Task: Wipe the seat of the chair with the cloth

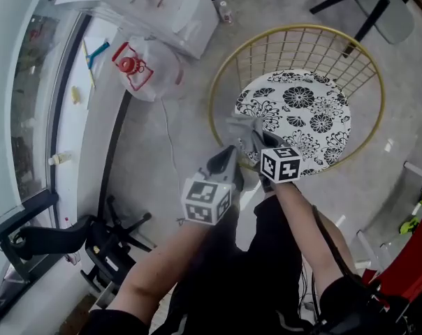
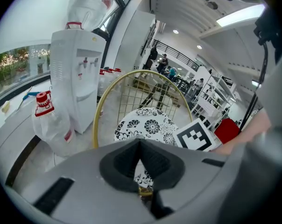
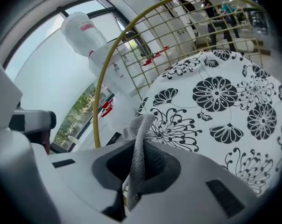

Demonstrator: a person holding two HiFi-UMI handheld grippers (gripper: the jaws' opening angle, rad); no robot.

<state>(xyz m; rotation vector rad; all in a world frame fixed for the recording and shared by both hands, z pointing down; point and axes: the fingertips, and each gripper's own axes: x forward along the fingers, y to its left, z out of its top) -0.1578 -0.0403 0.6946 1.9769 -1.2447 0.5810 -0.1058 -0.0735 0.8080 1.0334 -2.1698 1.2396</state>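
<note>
Overhead, your head view shows both grippers low over the front edge of the chair [image 1: 218, 89], a gold wire hoop around a round seat [image 1: 302, 114] printed with black flowers. Your right gripper [image 1: 258, 137] reaches over the seat's near rim, with the grey cloth [image 1: 239, 126] bunched at its tip and lying on that rim. Your left gripper [image 1: 227, 158] sits just beside it, nearer to you and outside the hoop, over bare floor [image 1: 162, 152].

Only the gripper views settle the jaws. Your right gripper [image 3: 137, 146] has its jaws clamped on the cloth [image 3: 142, 124], a narrow band standing up between them, its free end flopped toward the seat [image 3: 215, 101] just beyond. Your left gripper [image 2: 140, 143] has its jaws pressed together at the tips with nothing between them; the seat [image 2: 148, 125] shows past them.

That left view also gives what the top view barely shows: a white dispenser [image 2: 78, 83] standing upright left of the chair and a big bottle [image 2: 50, 125] on the floor by it.
</note>
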